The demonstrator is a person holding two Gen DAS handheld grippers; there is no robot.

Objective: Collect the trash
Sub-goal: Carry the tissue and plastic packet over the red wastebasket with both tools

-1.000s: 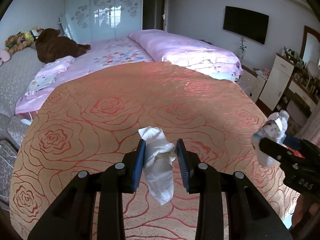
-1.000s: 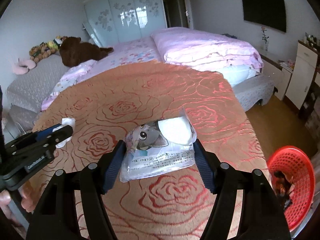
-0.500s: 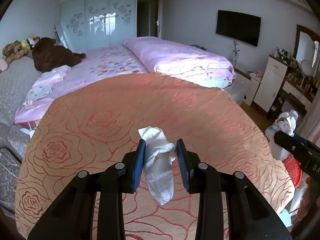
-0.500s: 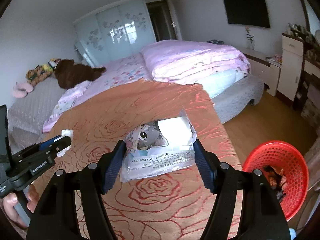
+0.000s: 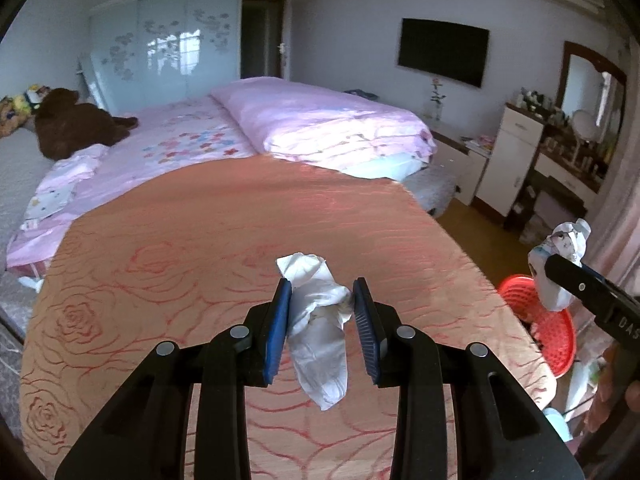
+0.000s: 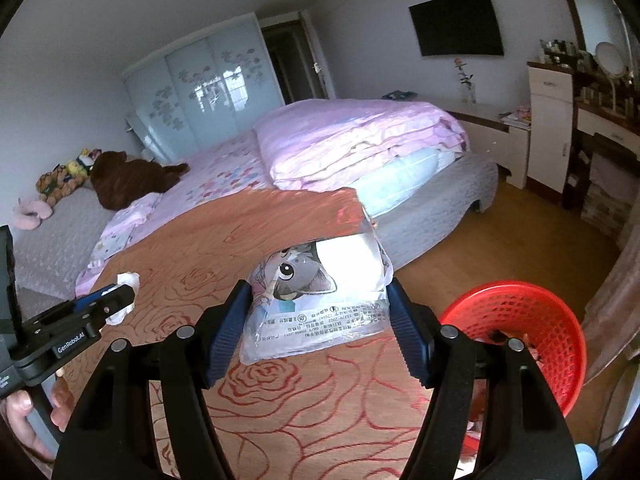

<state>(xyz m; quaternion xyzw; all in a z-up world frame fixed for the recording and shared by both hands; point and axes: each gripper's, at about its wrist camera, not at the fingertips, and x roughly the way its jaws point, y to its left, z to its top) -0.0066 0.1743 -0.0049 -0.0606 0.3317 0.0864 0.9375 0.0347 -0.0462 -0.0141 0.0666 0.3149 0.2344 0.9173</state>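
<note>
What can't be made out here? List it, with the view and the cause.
- Red basket contents: right wrist view, dark scraps too small; the right gripper covers its near rim.
- Wrapper print: too small, upside down.
- Tissue underside: left wrist view, hidden between the left gripper pads.
- Dresser items: too small.

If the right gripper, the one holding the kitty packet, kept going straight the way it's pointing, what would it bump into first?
Probably the orange rose bedspread. The right gripper tilts downward over it, clamped on the cat wrapper. The red basket sits off to the right, outside that line. Depth is hard to judge.
</note>
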